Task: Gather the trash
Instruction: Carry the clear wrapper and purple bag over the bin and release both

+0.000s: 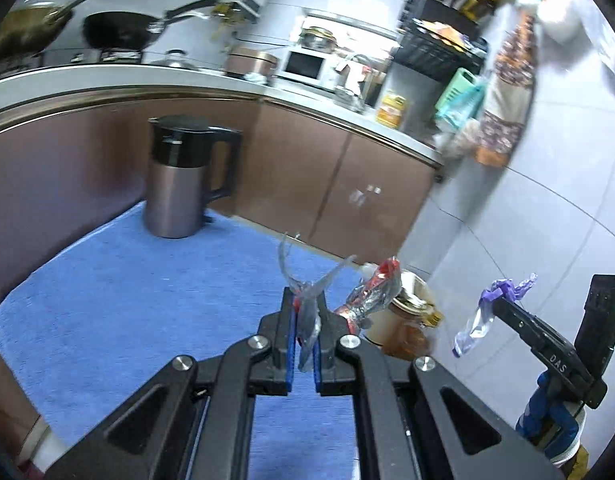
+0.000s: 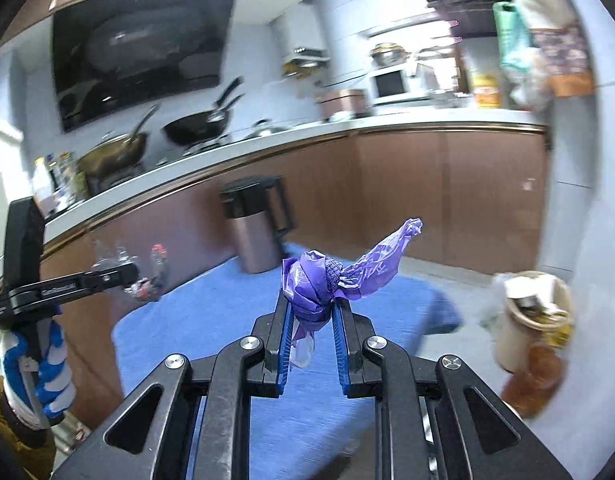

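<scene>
My left gripper (image 1: 305, 304) is shut on a crumpled clear and red plastic wrapper (image 1: 371, 296), held above the blue cloth (image 1: 127, 300). My right gripper (image 2: 311, 300) is shut on a crumpled purple plastic bag (image 2: 319, 280), also held in the air. The purple bag (image 1: 487, 312) and the right gripper (image 1: 503, 304) also show at the right of the left wrist view. The left gripper (image 2: 133, 274) with its wrapper (image 2: 151, 280) shows at the left of the right wrist view. A beige trash bin (image 2: 527, 320) full of rubbish stands on the floor to the right; it also shows in the left wrist view (image 1: 403, 320).
A metal kettle with a black lid (image 1: 183, 176) stands at the far edge of the blue cloth. Brown cabinets (image 1: 327, 184) and a counter with pans (image 1: 119, 32), a microwave (image 1: 303, 64) and racks lie behind. An amber jar (image 2: 535, 376) stands beside the bin.
</scene>
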